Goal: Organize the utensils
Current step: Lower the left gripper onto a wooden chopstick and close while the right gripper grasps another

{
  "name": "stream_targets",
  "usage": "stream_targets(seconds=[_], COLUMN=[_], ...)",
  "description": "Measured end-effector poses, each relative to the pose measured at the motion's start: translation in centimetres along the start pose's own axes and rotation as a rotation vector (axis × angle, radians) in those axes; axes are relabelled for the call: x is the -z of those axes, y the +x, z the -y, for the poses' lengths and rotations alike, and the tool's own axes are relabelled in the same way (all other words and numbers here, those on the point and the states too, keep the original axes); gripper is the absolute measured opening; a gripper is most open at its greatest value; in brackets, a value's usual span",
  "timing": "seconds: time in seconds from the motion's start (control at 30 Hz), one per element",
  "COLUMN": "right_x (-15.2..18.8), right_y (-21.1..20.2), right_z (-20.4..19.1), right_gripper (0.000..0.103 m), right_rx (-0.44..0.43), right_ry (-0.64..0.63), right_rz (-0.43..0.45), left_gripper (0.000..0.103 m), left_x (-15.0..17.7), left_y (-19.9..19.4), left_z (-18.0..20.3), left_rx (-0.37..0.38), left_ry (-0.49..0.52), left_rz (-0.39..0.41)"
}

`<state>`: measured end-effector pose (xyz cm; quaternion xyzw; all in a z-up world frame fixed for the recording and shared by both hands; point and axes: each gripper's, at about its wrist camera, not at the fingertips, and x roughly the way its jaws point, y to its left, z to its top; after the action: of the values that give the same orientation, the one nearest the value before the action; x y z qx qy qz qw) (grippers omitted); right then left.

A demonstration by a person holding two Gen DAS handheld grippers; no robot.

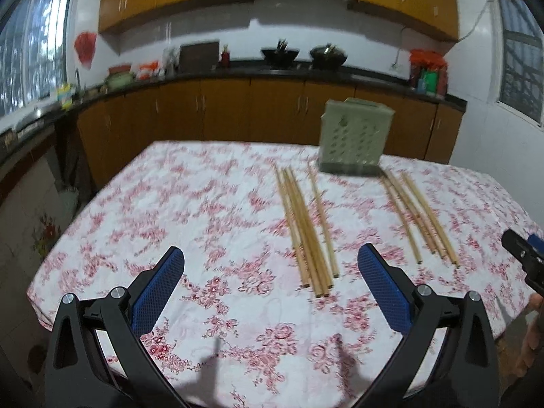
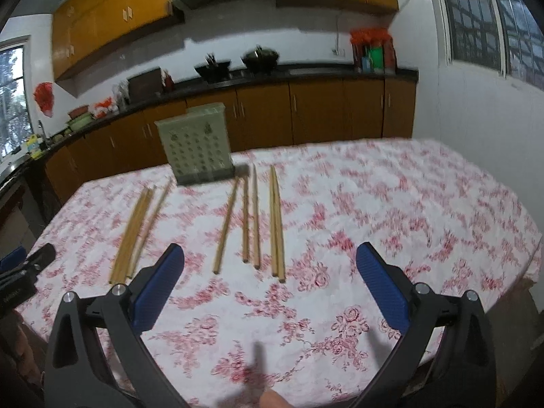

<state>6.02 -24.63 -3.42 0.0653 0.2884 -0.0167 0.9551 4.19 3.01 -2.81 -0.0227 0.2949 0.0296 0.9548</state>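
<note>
Kitchen cabinets in amber wood run along the far wall behind a table (image 1: pixel 102 224) spread with a white cloth printed in red roses. Both views are smeared by motion blur, so fine detail is uncertain.

On the cloth lie two groups of wooden chopsticks, their lengths running from near to far. The left group (image 1: pixel 307 227) is a tight cluster with one stick lying a little apart on its right; the right group (image 2: pixel 253 217) is looser, about five sticks in ones and twos. Behind them, at the far side of the table and roughly between the groups, stands a pale green perforated holder (image 2: pixel 195 142), upright, apparently open at the top.

The left gripper (image 1: pixel 270 289) hovers above the near part of the table with its blue-padded jaws spread wide and nothing between them; the near tips of the left group sit just ahead. The right gripper (image 2: pixel 270 289) hovers likewise, jaws spread and empty, near the right group's ends.

The step in hand looks like a first pick. To do it well, each gripper should probably descend on a single stick or a tidy pair, jaws straddling it across its width, close near the middle so it does not swing, then tip it upright over the holder's mouth. The sticks are thin, smooth and round, plain light wood, so they may roll on the cloth or slip if pinched off-centre.
</note>
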Motion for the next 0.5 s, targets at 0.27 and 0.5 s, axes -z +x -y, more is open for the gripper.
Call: stream_targets(seconds=[0.27,0.5], right_x=[-2.0,-2.6], right_y=[8.0,13.9], right_z=[2.5,1.8], right_gripper=[0.053,0.020], right_rx=[-0.018,-0.043], right_ry=[0.088,0.052], right_rz=[-0.215,-0.335], left_gripper=[0.068,0.049], left_x=[-1.7,-2.3], left_y=[5.7,9.6], left_z=[-0.5,-0.2], left_rx=[0.010,0.053], left_ry=[-0.003,-0.004], left_rz=[-0.146,-0.240])
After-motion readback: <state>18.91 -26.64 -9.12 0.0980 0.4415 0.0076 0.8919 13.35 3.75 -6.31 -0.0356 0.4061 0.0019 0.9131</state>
